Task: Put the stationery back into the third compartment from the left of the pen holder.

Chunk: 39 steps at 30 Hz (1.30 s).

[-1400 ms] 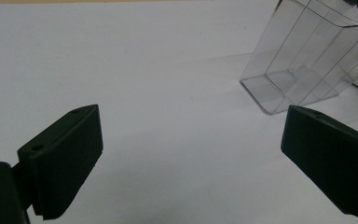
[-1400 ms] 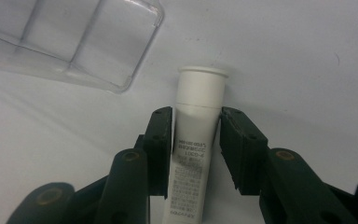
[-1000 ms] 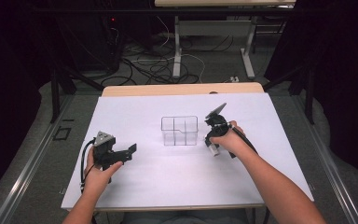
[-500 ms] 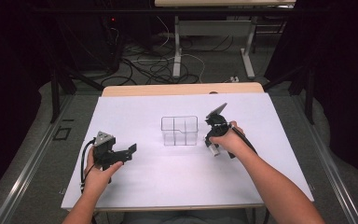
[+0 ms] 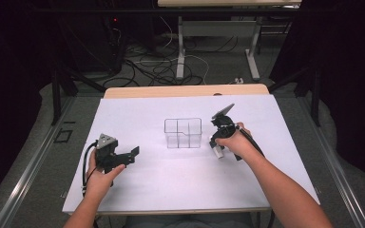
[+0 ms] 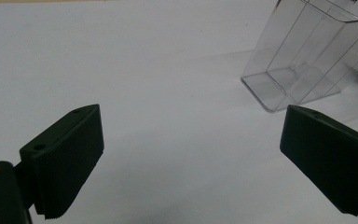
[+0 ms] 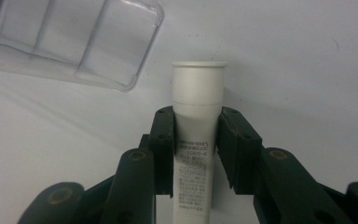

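Both tongs are mine, so I start at the left. My left gripper (image 5: pixel 132 155) rests low on the white table (image 5: pixel 138 118), its jaws spread wide with nothing between them; in the left gripper view the two black pads (image 6: pixel 70 158) frame only bare tabletop, with the clear organizer (image 6: pixel 307 60) off to the upper right. That hand is idle and well apart from the work.

Moving rightward, the clear organizer (image 5: pixel 183 133) stands upright near the middle of the table, an open-topped box split by thin dividers into compartments. All of them look empty to me.

Further right, just beside the organizer, my right gripper (image 5: pixel 217 147) points down at the table. Its jaws are drawn in narrow and pressed on a white tube (image 7: pixel 196 140) with a broad white cap; the right gripper view shows both pads against the tube's sides, just below the cap, with small printed text on the body. The tube lies on or just over the table next to the organizer's near corner (image 7: pixel 135 74).

I judge the step in hand to be the pickup: the grip is made, the lift is not. Next I would need to raise the tube clear of the rim, bring it over a compartment, and tip it end-down so it drops in without catching a divider.
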### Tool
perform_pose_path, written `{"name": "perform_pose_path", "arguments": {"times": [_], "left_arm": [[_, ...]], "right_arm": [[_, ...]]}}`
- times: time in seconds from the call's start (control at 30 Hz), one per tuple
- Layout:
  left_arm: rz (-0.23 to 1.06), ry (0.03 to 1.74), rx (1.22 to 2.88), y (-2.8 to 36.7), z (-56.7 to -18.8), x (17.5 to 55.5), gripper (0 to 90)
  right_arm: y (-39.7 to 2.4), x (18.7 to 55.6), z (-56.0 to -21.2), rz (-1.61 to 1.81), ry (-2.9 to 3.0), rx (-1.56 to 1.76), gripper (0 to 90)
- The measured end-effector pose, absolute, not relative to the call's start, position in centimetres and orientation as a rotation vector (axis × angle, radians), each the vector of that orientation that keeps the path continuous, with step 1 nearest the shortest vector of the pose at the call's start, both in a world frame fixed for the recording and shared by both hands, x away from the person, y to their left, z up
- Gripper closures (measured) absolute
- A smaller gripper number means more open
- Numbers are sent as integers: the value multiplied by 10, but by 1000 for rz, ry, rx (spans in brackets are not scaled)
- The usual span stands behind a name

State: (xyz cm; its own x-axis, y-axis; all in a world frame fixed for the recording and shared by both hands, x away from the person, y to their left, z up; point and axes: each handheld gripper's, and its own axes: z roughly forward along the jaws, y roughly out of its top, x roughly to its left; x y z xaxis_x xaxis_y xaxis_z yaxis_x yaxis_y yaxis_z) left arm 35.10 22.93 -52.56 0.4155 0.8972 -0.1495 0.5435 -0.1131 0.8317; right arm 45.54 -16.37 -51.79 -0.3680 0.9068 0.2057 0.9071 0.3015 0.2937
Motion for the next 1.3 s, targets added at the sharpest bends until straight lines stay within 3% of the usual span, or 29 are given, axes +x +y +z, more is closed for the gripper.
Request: {"name": "perform_pose_path", "arguments": {"times": [0.4, 0.47, 1.3], "left_arm": [[500, 1244, 1785, 229, -526, 351, 62], [500, 1243, 1786, 228, -526, 351, 62], [481, 1177, 1780, 215, -520, 347, 62]], "right_arm": [[-172, 442, -511, -701, -2557, -1746, 677], [-173, 438, -515, -872, -2549, -1740, 677], [-198, 388, -497, -1503, -2636, -1577, 677]]}}
